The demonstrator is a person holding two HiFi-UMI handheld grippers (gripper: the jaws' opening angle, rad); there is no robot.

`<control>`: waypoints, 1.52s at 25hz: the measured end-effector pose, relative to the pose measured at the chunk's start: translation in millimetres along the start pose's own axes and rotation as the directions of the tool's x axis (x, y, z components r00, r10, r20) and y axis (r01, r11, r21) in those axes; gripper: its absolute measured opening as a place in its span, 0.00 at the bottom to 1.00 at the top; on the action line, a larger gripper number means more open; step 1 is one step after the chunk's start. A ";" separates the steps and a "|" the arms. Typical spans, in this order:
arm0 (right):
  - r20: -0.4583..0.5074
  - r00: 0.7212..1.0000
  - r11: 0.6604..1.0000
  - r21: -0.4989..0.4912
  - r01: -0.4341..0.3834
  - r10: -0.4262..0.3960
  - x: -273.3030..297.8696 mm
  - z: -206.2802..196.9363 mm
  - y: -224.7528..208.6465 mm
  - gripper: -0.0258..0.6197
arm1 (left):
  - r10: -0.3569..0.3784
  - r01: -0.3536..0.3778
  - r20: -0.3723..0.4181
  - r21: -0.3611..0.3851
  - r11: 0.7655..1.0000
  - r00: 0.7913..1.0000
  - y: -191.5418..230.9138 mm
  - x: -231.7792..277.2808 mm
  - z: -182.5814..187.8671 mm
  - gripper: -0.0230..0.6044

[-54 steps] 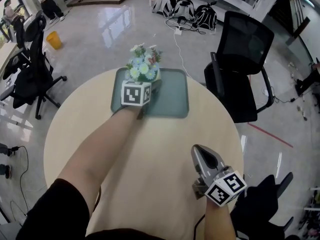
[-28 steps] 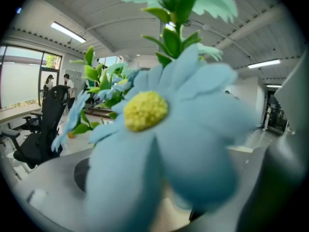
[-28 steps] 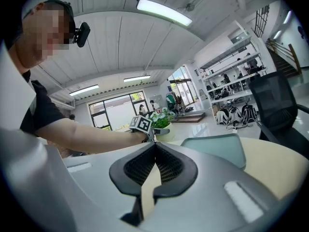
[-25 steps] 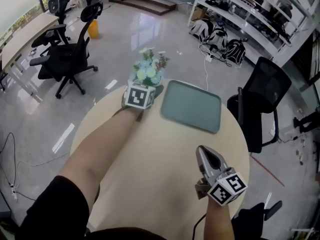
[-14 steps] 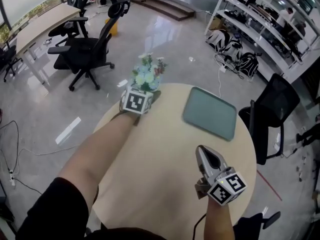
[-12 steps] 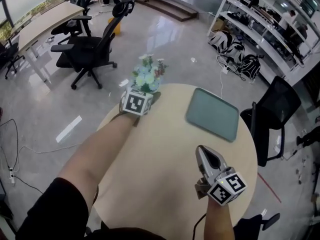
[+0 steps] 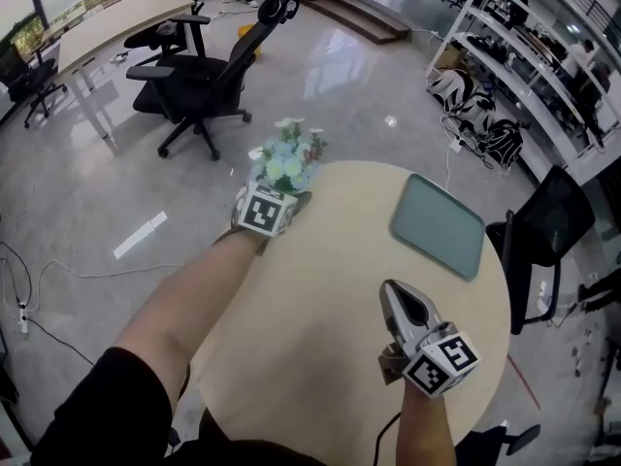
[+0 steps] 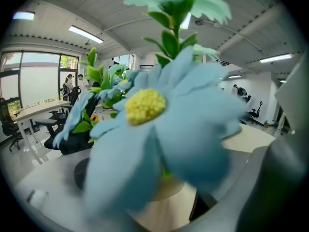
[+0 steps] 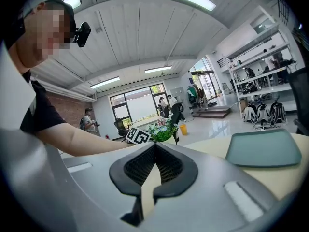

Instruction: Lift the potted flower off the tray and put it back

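Observation:
The potted flower [image 7: 286, 163], pale blue and white blooms with green leaves, is at the far left edge of the round table [image 7: 320, 299], well left of the tray. My left gripper [image 7: 277, 194] is shut on it; its marker cube hides the pot. The blooms [image 8: 159, 124] fill the left gripper view. The grey-green tray [image 7: 439, 226] lies bare at the table's far right. My right gripper [image 7: 396, 294] hovers over the near right of the table, shut and holding nothing. In the right gripper view its jaws [image 9: 154, 146] meet, with the flower [image 9: 161, 131] and tray [image 9: 263, 149] beyond.
Black office chairs [image 7: 209, 76] and a long desk [image 7: 107, 27] stand on the floor beyond the table's left. Another black chair [image 7: 543, 241] is close to the table's right side. Shelves with bags [image 7: 485, 115] line the far right.
The left gripper has carried the flower from the tray leftward to the table's far left edge. The right gripper stays shut in the same spot in view.

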State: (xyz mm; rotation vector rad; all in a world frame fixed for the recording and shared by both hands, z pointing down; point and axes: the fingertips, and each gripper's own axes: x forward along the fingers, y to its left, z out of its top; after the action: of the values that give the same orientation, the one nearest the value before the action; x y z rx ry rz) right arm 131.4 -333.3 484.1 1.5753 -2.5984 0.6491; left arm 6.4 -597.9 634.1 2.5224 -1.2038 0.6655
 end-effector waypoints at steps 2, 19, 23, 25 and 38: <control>-0.004 1.000 1.000 -0.003 -0.007 0.007 3.6 -1.7 7.4 0.06 | -0.001 0.001 -0.005 -0.001 1.000 1.000 3.4 -6.4 -9.4 0.78; -0.035 0.998 0.999 -0.020 -0.049 0.048 20.1 -17.2 53.3 0.06 | 0.010 -0.009 -0.056 0.012 1.000 0.998 26.7 -47.4 -73.2 0.78; -0.040 0.998 0.999 -0.018 -0.043 0.043 21.7 -23.0 55.6 0.06 | -0.019 0.018 -0.016 -0.067 0.998 1.000 29.0 -42.7 -91.2 0.78; -0.045 0.998 0.999 -0.014 -0.042 0.042 22.3 -26.0 57.6 0.06 | -0.024 0.025 0.008 -0.100 0.995 1.000 28.1 -42.3 -93.7 0.78; -0.034 0.999 0.999 -0.037 -0.024 0.023 0.0 -6.9 77.4 0.06 | -0.077 0.067 -0.072 -0.142 0.988 0.994 18.4 -81.6 -128.5 0.87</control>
State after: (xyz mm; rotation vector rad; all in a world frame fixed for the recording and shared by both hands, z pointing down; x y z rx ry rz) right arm 63.9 -299.9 464.7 1.5122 -2.5931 0.6189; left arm -89.9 -500.9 703.6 2.3898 -1.0879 0.6328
